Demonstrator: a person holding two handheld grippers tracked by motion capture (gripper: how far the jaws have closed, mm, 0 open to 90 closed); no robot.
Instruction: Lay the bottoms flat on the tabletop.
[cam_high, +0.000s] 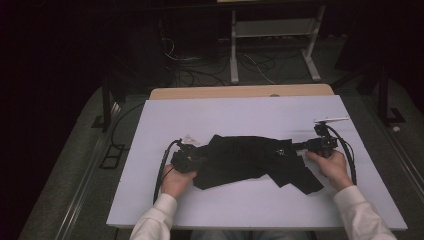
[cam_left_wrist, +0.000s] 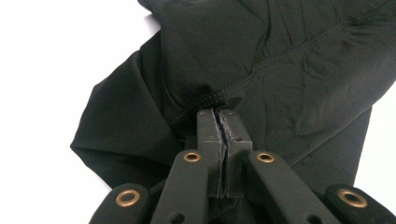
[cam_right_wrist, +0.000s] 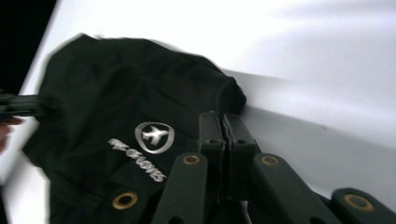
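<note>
The black garment (cam_high: 250, 160) lies crumpled on the white worktop (cam_high: 240, 112) between both tongs; the left tongs (cam_left_wrist: 223, 114) are clenched on its stitched hem; the right tongs (cam_right_wrist: 223, 116) are clenched at its edge beside the aeroplane logo (cam_right_wrist: 154, 136), whether gripping cloth I cannot tell.

A white table top (cam_high: 240, 112), cables (cam_high: 200, 75) (tangled) and a metal stand (cam_high: 272, 30) behind.

Table (cam_high: 240, 112) surface left bare ahead of and behind the black garment (cam_high: 250, 157); passage is allowed there. Mid-table is blocked by the garment, spread between the left gripper (cam_high: 197, 161) and right gripper (cam_high: 298, 146). Bare strips are seen at both side edges, outside the hands.
</note>
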